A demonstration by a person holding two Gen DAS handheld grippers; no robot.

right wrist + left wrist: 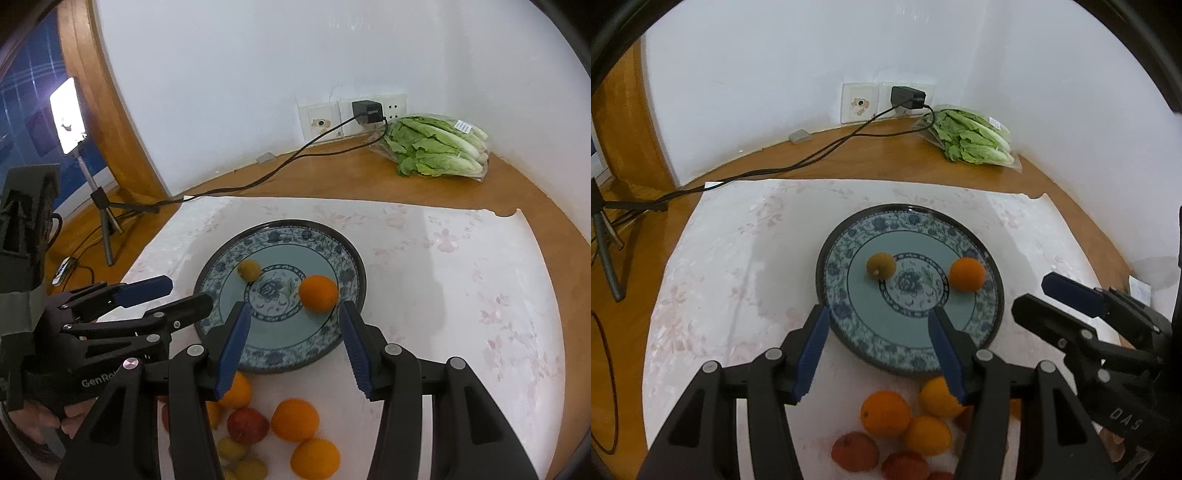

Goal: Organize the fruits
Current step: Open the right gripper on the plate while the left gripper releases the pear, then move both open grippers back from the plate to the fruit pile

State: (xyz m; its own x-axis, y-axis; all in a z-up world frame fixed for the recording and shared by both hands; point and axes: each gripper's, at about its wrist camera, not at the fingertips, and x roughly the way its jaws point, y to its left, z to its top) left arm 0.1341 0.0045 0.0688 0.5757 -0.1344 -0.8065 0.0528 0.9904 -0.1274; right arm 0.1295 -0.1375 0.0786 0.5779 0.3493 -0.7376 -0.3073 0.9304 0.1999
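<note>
A blue-patterned plate (834,236) (354,266) lies on a white floral cloth. On it rest a brownish-green round fruit (881,265) (248,269) and an orange (967,274) (318,292), apart from each other. My left gripper (877,314) (188,293) hangs open over the plate's near rim with nothing between its fingers. My right gripper (294,308) (1032,295) is open too, just short of the orange and not touching it. Loose oranges (885,413) (295,419), red fruits (855,450) (247,424) and small yellow ones (231,448) lie near the cloth's front edge.
A bag of lettuce (975,138) (439,147) sits in the back right corner of the wooden table. A charger (908,98) is plugged into the wall, its cable (812,158) trailing left. A lit phone on a tripod (68,114) stands off the table's left side.
</note>
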